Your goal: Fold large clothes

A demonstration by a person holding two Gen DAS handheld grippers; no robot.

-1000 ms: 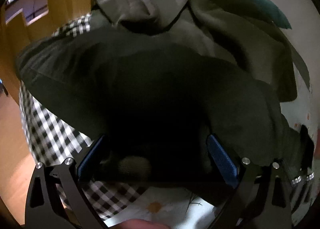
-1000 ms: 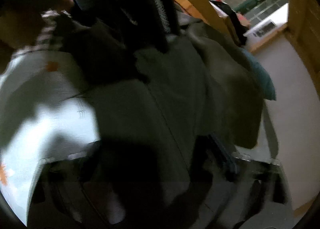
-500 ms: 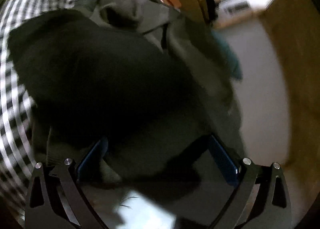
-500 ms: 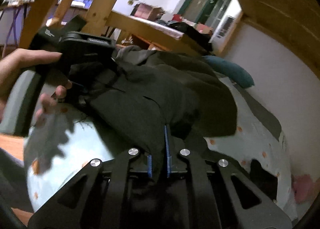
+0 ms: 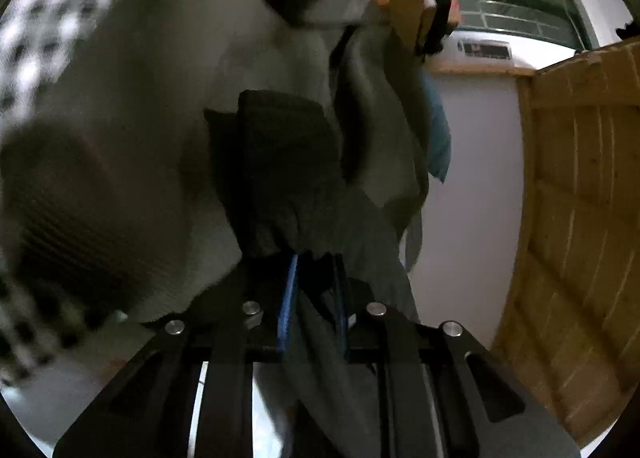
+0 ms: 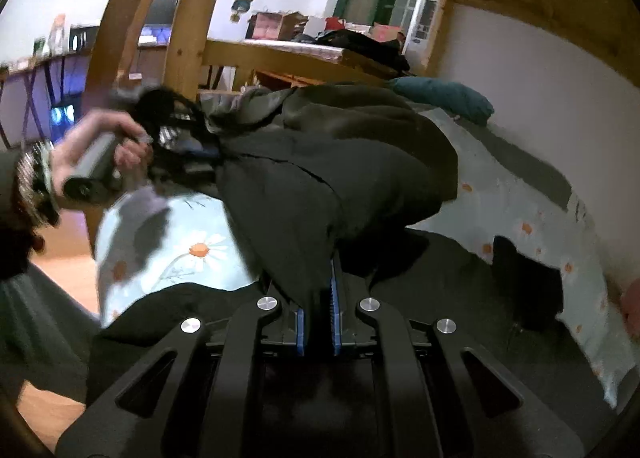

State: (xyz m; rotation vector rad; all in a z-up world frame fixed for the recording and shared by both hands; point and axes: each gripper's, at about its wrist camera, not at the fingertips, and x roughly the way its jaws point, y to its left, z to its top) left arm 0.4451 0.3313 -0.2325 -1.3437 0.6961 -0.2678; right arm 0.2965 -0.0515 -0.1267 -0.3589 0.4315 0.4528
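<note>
The dark green garment (image 6: 340,162) hangs over the bed (image 6: 520,218), stretched between both grippers. The right gripper (image 6: 318,310) is clamped tight on one edge. The left gripper (image 5: 314,298) has just been closing, a bunched fold between its fingers. That thick bunch could slip free, or the trailing cloth could drag and crease. No readable writing shows.

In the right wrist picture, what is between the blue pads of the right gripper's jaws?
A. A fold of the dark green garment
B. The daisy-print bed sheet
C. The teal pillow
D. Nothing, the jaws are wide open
A: the right gripper has its jaws closed on a fold of the dark green garment, while the teal pillow and the daisy-print sheet lie apart from it.
</note>
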